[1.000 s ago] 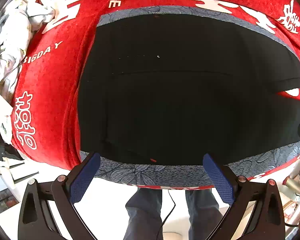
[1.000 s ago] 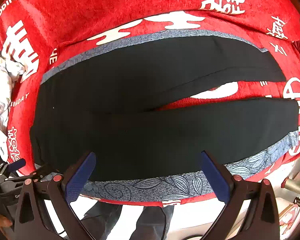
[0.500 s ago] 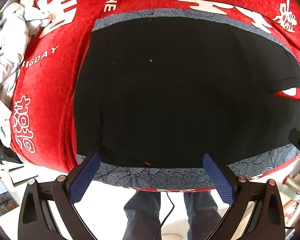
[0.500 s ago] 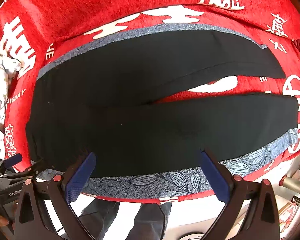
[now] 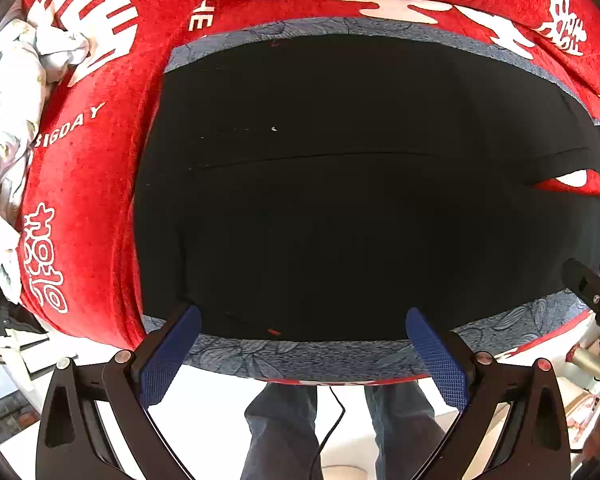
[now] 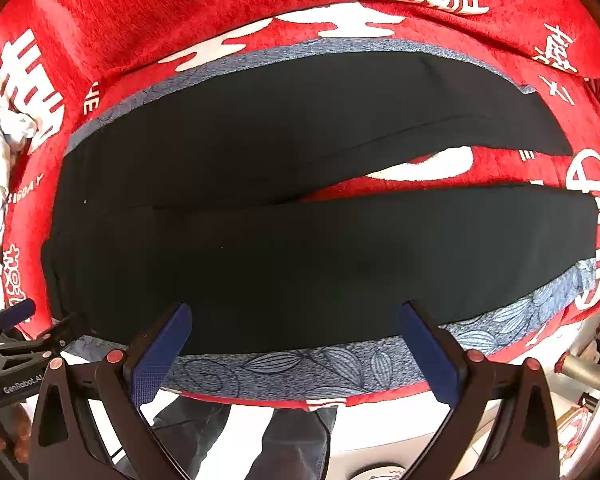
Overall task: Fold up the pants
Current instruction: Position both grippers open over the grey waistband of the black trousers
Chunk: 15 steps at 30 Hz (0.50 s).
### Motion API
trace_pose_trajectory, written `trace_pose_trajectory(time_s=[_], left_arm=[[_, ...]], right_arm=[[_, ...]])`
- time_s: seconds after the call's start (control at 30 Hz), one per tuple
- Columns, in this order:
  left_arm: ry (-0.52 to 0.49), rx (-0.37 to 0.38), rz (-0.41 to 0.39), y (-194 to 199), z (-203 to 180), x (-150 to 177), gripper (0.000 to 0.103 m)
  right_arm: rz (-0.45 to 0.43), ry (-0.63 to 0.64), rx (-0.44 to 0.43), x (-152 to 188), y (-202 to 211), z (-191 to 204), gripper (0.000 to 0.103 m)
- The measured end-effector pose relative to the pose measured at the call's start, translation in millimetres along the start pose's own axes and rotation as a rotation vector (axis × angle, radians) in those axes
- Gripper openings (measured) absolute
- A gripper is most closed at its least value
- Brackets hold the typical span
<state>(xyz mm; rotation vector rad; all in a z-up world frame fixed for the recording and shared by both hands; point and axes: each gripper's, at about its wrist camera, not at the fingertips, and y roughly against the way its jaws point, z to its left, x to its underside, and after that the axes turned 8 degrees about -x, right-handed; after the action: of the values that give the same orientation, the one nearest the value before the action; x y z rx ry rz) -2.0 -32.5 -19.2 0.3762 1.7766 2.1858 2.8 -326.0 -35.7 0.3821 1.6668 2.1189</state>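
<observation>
Black pants (image 5: pixel 340 208) lie flat on a grey-blue leaf-patterned mat (image 5: pixel 300 356) over a red cloth. The waist end is at the left. The two legs (image 6: pixel 340 256) run to the right with a red gap between them. My left gripper (image 5: pixel 300 320) is open and empty, hovering at the near edge of the pants by the waist. My right gripper (image 6: pixel 292 316) is open and empty at the near edge of the near leg. The left gripper also shows at the left edge of the right wrist view (image 6: pixel 20 340).
The red cloth with white lettering (image 5: pixel 80 200) covers the table. Crumpled pale floral fabric (image 5: pixel 8 92) lies at the far left. The person's legs (image 5: pixel 300 432) stand below the table's near edge. A metal frame (image 6: pixel 588 368) is at the lower right.
Both grippers have moved slightly forward and closer to the pants' near edge. The pants have not moved.
</observation>
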Motion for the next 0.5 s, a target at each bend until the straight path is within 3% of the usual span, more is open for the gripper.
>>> trace_pose_trajectory(time_s=[0.5], left_arm=[[0.114,-0.061,0.01,13.2,-31.5,20.4,0.103]], right_arm=[[0.034,0.12,-0.046,-1.4,4.0,-20.9,0.103]])
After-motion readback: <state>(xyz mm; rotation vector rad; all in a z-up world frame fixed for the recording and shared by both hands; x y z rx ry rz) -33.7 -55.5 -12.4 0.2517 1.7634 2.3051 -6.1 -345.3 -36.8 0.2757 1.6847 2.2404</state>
